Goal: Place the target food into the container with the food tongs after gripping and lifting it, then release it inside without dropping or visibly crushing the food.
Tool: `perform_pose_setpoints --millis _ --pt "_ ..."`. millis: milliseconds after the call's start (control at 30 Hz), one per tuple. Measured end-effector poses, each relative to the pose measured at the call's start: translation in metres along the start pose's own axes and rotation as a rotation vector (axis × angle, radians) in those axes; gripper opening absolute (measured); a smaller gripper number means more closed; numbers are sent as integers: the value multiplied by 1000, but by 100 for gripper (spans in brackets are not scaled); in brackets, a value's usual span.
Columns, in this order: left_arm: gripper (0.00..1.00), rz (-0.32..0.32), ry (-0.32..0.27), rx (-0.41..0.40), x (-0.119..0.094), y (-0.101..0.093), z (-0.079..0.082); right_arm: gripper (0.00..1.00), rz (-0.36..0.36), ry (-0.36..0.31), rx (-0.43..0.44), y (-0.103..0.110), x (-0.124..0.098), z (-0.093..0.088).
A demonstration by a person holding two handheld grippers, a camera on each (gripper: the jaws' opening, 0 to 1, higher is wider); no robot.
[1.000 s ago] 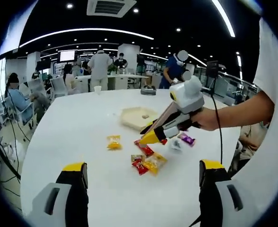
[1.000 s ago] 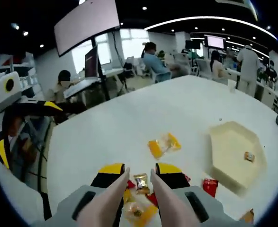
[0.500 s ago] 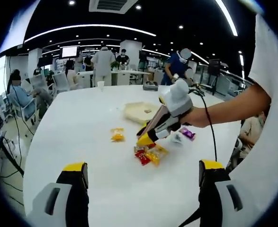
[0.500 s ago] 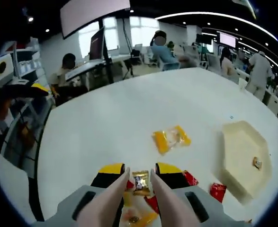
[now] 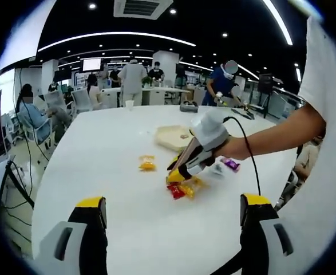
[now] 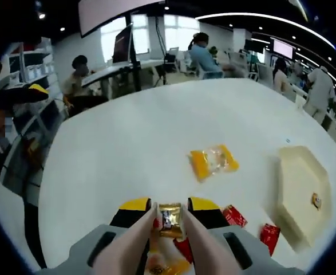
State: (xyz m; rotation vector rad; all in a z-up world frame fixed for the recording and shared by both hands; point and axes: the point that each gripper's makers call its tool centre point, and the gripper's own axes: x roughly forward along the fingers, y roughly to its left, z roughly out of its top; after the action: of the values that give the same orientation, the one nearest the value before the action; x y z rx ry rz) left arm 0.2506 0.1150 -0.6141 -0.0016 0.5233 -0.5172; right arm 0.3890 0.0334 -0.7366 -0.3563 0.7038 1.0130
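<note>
While the white table [image 6: 127, 149] spreads wide under me, the cream hexagonal tray [image 6: 302, 195] sits off to one side with one small snack in it. My left gripper [image 5: 170, 229] hangs above the table, jaws wide apart. My right gripper [image 6: 169, 220] pinches the tongs [image 6: 162, 240] onto a gold-wrapped candy [image 6: 170, 220] over the wrapper pile, well apart from the tray.

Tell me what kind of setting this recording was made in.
Most likely an open-plan office or lab: a big white table holds the snack packets and hexagonal tray, with seated people at desks and monitors behind, under ceiling strip lights and a ceiling vent.
</note>
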Motion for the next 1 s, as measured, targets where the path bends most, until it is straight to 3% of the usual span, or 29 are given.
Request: perform_pose_setpoints --millis 133,333,833,933,1000 --pt "97 -4 3 -21 -1 -4 -2 23 3 -23 -10 -1 1 1" --pt "97 2 2 -25 -2 -3 1 17 -25 22 0 -4 3 -2" --pt "97 -2 -11 -14 -8 -4 5 19 -21 11 18 -3 2 -2" --pt "96 -5 -8 -17 -9 -6 4 19 -23 0 43 -3 0 0" --pt "96 -7 -3 -8 -9 -6 3 19 -28 -43 130 -7 -5 8"
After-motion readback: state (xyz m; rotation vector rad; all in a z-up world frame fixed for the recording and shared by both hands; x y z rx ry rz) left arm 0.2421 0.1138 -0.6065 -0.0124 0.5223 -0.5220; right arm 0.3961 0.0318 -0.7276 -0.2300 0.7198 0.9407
